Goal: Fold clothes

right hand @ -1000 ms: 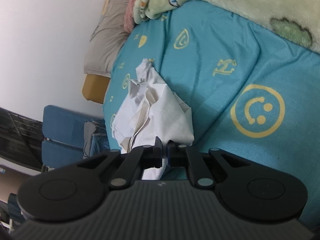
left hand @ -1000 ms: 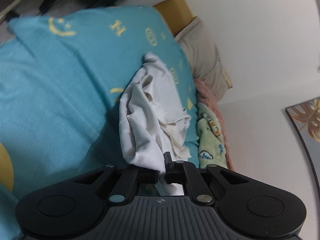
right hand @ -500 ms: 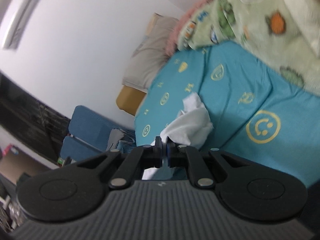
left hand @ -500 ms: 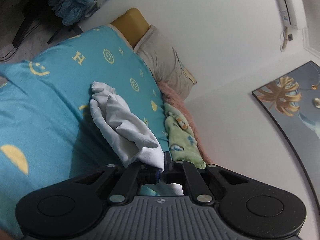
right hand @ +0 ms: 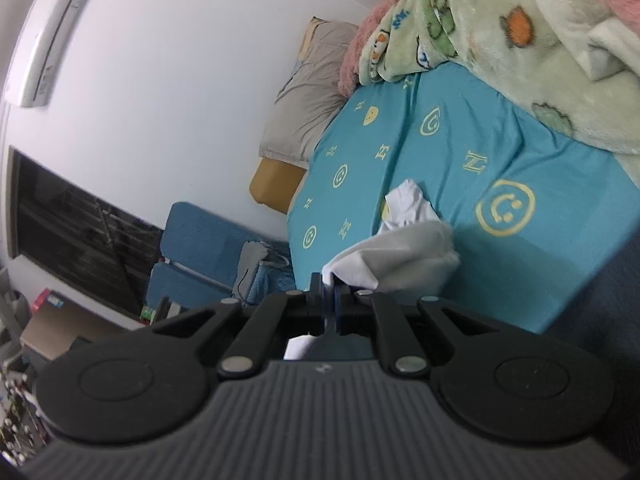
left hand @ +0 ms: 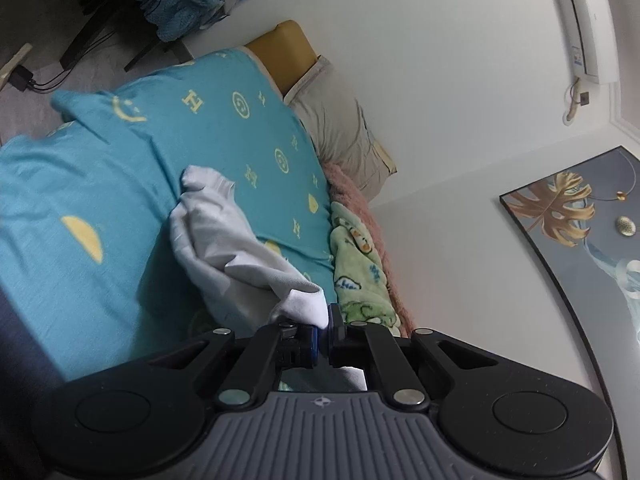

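Observation:
A white garment (left hand: 224, 240) hangs bunched from both grippers, its far end resting on the teal bedsheet (left hand: 100, 168). My left gripper (left hand: 326, 326) is shut on one edge of it, held above the bed. My right gripper (right hand: 330, 294) is shut on another edge of the white garment (right hand: 404, 252), also lifted above the teal bedsheet (right hand: 500, 152). The cloth between the grips droops in loose folds.
A green cartoon blanket (left hand: 360, 276) and a pink one (left hand: 360, 204) lie along the wall side. A beige pillow (left hand: 340, 132) sits at the head of the bed. A blue chair (right hand: 200, 248) stands beside the bed. A framed picture (left hand: 580, 248) hangs on the wall.
Both grippers have risen away from the bed with the garment, which now stretches out longer and looks smaller. Both views have tilted up toward the wall.

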A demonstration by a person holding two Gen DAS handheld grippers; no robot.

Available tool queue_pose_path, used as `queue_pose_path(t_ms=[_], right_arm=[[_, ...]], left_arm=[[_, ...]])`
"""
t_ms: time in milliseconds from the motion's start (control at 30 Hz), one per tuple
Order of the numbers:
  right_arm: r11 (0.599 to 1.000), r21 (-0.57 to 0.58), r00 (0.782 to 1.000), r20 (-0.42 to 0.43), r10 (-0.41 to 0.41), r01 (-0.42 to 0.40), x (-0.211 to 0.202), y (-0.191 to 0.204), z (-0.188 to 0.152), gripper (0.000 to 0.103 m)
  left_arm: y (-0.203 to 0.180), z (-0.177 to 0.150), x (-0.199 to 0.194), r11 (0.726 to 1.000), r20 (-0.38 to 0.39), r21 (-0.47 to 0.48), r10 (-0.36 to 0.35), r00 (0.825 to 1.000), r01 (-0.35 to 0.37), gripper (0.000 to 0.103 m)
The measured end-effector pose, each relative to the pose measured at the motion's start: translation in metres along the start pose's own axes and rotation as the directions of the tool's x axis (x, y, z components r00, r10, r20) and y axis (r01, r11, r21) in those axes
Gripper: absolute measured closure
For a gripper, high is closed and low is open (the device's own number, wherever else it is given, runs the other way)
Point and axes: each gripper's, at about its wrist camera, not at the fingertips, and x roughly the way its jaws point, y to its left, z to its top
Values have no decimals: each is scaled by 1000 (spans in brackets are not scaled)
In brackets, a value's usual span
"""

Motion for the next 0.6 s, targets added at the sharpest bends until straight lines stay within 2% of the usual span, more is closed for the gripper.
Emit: queue_pose_path(t_ms=[133,400,533,600], right_arm=[[998,52,998,-35,-43,44,55,4,30,95],[983,-17,980,-77,-182,181,174,14,69,94],[982,-26,977,-104,-188,186,213,-6,75,94],[984,-41,976,-127,-179,175,226,-18,77,93]], left_arm=[[-18,30,49,995,14,64,75,997,-76,98],[-18,96,157,971,10,109,212,977,-212,97],[-5,114,200,953,11,155,263,965,-261,97],[7,116,213,951,10,169,262,965,-260,97]])
